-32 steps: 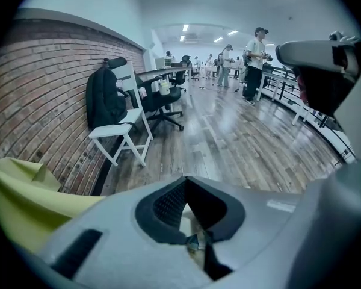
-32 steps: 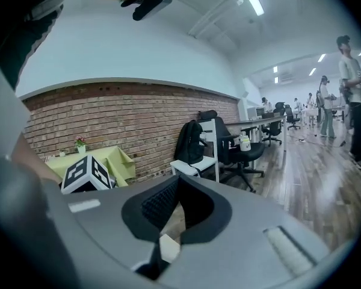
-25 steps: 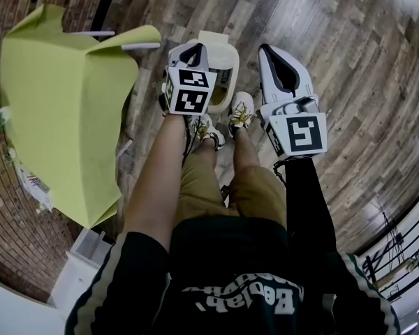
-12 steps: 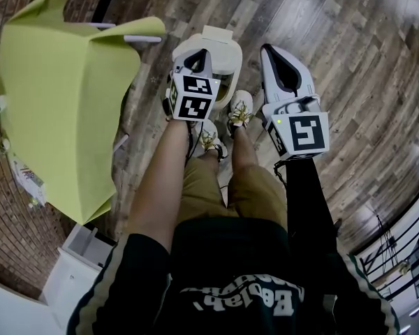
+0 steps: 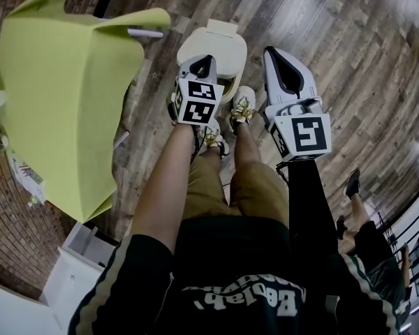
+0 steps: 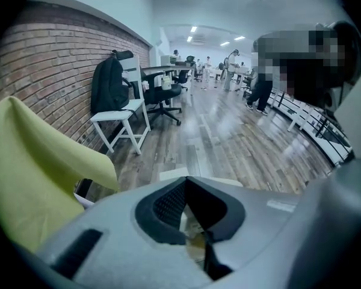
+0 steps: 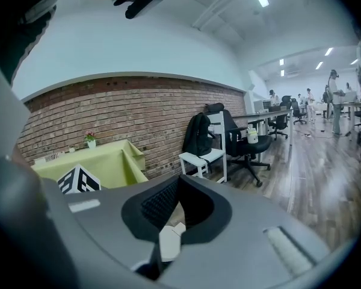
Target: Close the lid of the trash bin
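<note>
White trash bin [image 5: 227, 47] beneath clenched left tongs [image 5: 202, 63]; right tongs [image 5: 274, 53] clenched, beside.

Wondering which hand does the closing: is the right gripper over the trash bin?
No: the right gripper hangs over wood floor beside the trash bin, while the left gripper overlaps it.

Yellow-green cloth covers the bench [image 5: 56, 96] at 9 o'clock in the head view. A small potted plant [image 7: 91, 140] stands on it, near the brick wall [image 7: 120, 110]. Wood-plank floor [image 5: 363, 54] fills 12 to 3 o'clock. A white unit [image 5: 73, 271] sits at 7 o'clock and a second person [image 5: 366, 236] at 4 o'clock. In the left gripper view, at 10 o'clock, a black backpack [image 6: 108, 86] sits on a white chair [image 6: 123, 122], just beside a black office chair [image 6: 168, 95].
</note>
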Motion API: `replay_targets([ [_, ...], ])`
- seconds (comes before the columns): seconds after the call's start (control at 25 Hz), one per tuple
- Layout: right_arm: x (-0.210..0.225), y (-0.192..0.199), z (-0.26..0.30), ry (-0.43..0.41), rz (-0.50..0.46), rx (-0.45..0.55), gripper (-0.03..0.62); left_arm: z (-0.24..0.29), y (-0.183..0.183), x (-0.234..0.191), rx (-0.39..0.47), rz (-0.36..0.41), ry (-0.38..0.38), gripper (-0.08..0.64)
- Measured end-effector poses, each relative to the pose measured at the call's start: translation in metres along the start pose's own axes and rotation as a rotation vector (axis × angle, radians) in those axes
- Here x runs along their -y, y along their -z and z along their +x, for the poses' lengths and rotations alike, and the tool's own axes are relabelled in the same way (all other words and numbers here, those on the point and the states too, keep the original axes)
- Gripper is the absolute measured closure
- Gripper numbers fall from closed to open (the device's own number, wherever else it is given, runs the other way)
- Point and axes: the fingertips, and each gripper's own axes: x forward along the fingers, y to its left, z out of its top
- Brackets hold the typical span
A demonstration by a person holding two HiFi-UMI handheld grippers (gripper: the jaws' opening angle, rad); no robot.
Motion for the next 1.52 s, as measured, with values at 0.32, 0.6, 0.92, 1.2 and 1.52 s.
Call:
replay_targets([
  [0.32, -0.001, 0.005, -0.007, 0.022, -0.005, -0.007, 0.581, 0.001, 0.027, 0.007, -0.027, -0.017, 0.029, 0.552],
  [0.6, -0.004, 0.011, -0.01, 0.033, -0.002, -0.013, 0.581, 0.005, 0.058, 0.015, -0.067, -0.024, 0.053, 0.552],
  [0.92, 0.0, 0.028, -0.009, 0.047, 0.012, -0.035, 0.581, 0.021, 0.094, 0.02, -0.147, -0.013, 0.076, 0.552],
  [1.2, 0.011, 0.04, -0.003, 0.059, 0.015, -0.058, 0.581, 0.036, 0.123, 0.026, -0.211, -0.031, 0.116, 0.552],
  [1.52, 0.022, 0.051, 0.003, 0.076, 0.02, -0.063, 0.581, 0.047, 0.144, 0.027, -0.242, -0.041, 0.141, 0.552],
])
